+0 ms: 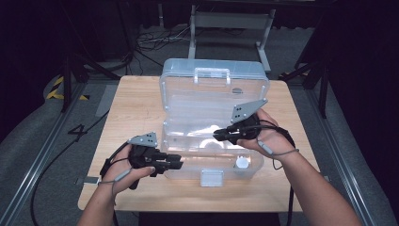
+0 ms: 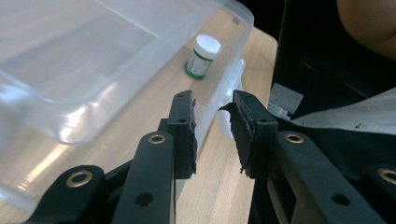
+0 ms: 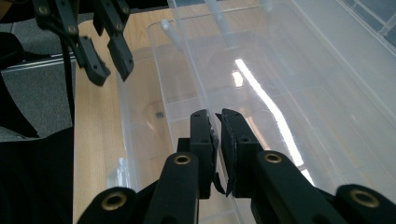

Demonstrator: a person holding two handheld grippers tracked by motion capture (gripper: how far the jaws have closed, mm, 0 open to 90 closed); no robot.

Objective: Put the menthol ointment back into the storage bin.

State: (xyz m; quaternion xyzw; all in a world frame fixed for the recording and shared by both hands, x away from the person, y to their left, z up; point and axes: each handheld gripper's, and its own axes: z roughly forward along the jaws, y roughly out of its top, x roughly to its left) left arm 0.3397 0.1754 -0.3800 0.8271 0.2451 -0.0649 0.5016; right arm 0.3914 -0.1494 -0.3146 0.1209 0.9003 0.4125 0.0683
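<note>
A clear plastic box (image 1: 173, 141) lies open on the wooden table (image 1: 136, 108), its lid (image 1: 211, 94) leaning back. A small white-capped bottle (image 1: 242, 164) with a green band (image 2: 202, 56) stands in the base's front right corner. My right gripper (image 1: 217, 135) reaches in from the right, its jaws nearly together (image 3: 218, 128) on the thin clear wall (image 3: 187, 56) where base meets lid. My left gripper (image 1: 179, 161) sits at the base's front left, jaws apart (image 2: 212, 126) with nothing pressed between the pads; it is also in the right gripper view (image 3: 108, 58).
A white latch (image 1: 211, 178) hangs on the box's front wall, and the lid carries a handle (image 1: 211, 74). Bare wood lies left of the box and along the front edge. Cables (image 1: 155, 42) and a metal frame (image 1: 230, 21) sit on the floor beyond the table.
</note>
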